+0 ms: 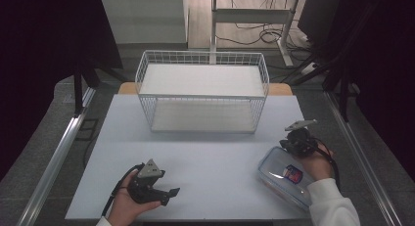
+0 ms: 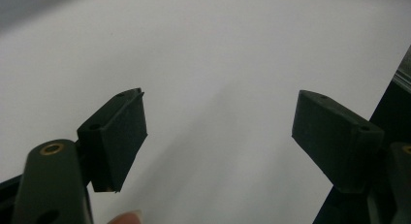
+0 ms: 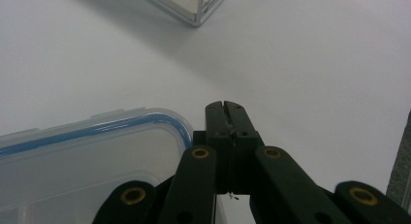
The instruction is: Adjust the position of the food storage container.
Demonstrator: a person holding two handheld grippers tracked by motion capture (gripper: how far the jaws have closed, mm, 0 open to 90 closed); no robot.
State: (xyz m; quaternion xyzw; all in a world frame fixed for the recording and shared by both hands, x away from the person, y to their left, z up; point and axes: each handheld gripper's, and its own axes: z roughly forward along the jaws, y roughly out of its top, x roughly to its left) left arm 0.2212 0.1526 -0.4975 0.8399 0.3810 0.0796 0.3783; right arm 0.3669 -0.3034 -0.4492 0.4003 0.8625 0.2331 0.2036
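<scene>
The right tool [image 3: 226, 107] is clenched, its two black jaws pressed flat together with nothing between them. It sits just beside the rounded corner of a clear plastic container [image 3: 87, 156], at the container's far end in the high view; whether the jaws touch the rim cannot be told. The person's right hand [image 1: 318, 165] holds this tool over the right side of the counter [image 1: 205, 157], a white sleeve [image 1: 333, 204] showing at the wrist.

The container is a shallow, rounded-rectangle box of see-through plastic with a lid on it, and a blue seal runs around under the lid's edge. A dark blue and red label [image 1: 293, 173] shows on or through it in the high view; what lies inside cannot be made out.

The left tool [image 2: 218, 132] is released, its blocky matte-black jaws spread wide over bare counter. The left hand [image 1: 129, 204] holds it near the counter's front edge, well apart from the container, with a grey three-cornered plate on top.

The counter is a smooth, pale, matte sheet. Toward its far side stands a white wire basket [image 1: 203, 91], rectangular, its walls a fine grid of thin wire, with a flat white top shelf and a white floor below. Both levels look bare.
</scene>
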